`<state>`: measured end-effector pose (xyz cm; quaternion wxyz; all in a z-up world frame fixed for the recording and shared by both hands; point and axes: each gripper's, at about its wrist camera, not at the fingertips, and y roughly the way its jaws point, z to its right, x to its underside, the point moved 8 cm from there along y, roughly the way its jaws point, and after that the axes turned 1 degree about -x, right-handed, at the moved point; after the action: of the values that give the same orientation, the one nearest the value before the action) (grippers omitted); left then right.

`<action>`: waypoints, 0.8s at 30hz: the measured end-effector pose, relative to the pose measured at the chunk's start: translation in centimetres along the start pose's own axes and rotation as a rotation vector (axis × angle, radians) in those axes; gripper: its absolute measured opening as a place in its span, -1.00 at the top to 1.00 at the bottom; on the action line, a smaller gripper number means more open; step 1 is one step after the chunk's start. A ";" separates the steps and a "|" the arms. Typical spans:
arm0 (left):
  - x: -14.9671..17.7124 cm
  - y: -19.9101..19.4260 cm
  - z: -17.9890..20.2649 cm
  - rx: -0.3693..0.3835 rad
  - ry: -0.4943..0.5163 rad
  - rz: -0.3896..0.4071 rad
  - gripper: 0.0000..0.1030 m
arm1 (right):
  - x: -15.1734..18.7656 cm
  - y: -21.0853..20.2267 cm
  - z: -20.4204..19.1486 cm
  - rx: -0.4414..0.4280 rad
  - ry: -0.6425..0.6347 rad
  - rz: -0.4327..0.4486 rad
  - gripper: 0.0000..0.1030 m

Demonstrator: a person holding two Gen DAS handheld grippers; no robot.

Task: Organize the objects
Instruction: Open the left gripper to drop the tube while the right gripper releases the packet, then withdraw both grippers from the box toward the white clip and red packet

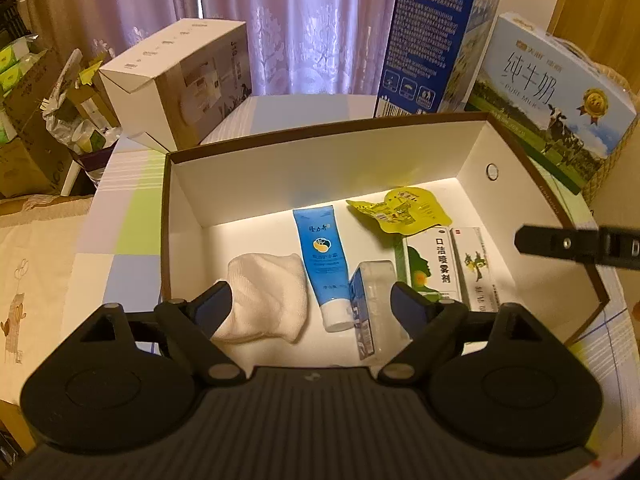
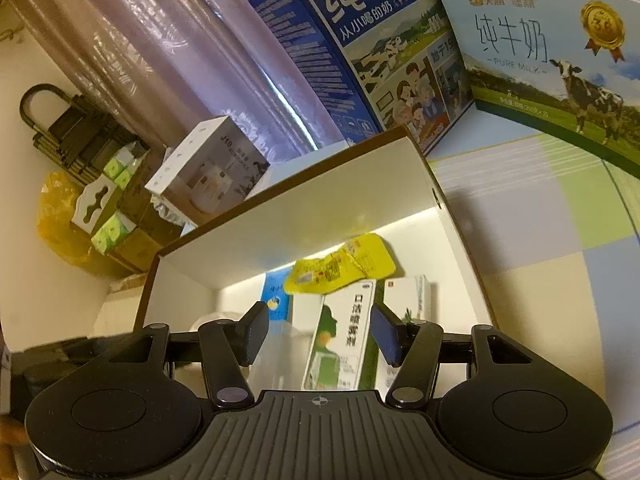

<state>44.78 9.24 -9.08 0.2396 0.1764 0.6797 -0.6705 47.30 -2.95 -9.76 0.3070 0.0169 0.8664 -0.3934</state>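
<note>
An open white box with a brown rim (image 1: 320, 132) stands on the table. In it lie a folded white cloth (image 1: 268, 296), a blue tube (image 1: 320, 256), a clear plastic case (image 1: 372, 308), a yellow pouch (image 1: 404, 210), a green-and-white spray carton (image 1: 432, 268) and a slim white carton (image 1: 476, 268). My left gripper (image 1: 312, 308) hangs open above the cloth and tube, holding nothing. My right gripper (image 2: 320, 334) is open over the spray carton (image 2: 348, 336), its pads apart from it. The yellow pouch (image 2: 340, 268) lies beyond. One right finger (image 1: 560, 244) shows over the box's right rim.
Behind the box stand a dark blue milk carton (image 1: 432, 36) and a light blue milk carton (image 1: 552, 92). A white appliance box (image 1: 180, 80) sits at the back left. Cardboard boxes and clutter (image 1: 36, 120) fill the left side. A checked tablecloth (image 2: 560, 220) covers the table.
</note>
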 end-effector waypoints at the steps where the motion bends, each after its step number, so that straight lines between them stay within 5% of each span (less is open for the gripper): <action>1: 0.1 -0.3 0.1 0.002 -0.001 0.005 -0.64 | 0.3 -0.4 -0.1 0.000 -0.006 0.001 -0.04; 24: 5.1 -7.9 0.7 0.020 -0.065 0.049 -0.72 | 5.2 -7.2 -1.2 -0.001 -0.006 0.015 -0.05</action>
<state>36.19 7.80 -5.42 0.2762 0.1735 0.6604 -0.6764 40.49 -8.16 -7.14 0.3125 0.0219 0.8655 -0.3908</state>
